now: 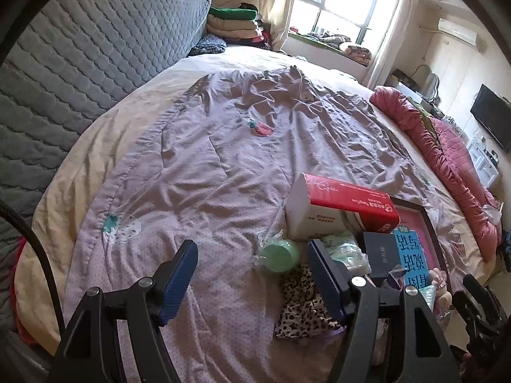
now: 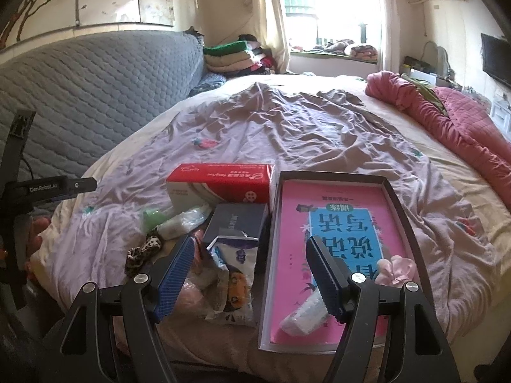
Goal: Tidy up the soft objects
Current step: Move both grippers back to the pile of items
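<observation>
A pile of items lies on the bed near its front edge. A red and white tissue pack (image 1: 341, 207) (image 2: 220, 183) sits behind a green pouch (image 1: 279, 255) (image 2: 155, 217), a leopard-print cloth (image 1: 303, 306) (image 2: 142, 253), a clear plastic packet (image 2: 188, 220) and a white snack bag (image 2: 233, 274). A dark-rimmed box (image 2: 405, 210) (image 1: 431, 223) holds a pink and blue book, a pink fluffy toy (image 2: 397, 269) and a white wad (image 2: 303, 317). My left gripper (image 1: 252, 282) is open above the bedsheet, left of the pile. My right gripper (image 2: 250, 279) is open over the snack bag.
A small dark box (image 2: 236, 221) lies by the tissue pack. A grey quilted headboard (image 1: 80, 63) stands at left. A red quilt (image 1: 447, 159) is bunched along the bed's right edge. Folded blankets (image 2: 233, 56) are stacked at the far corner.
</observation>
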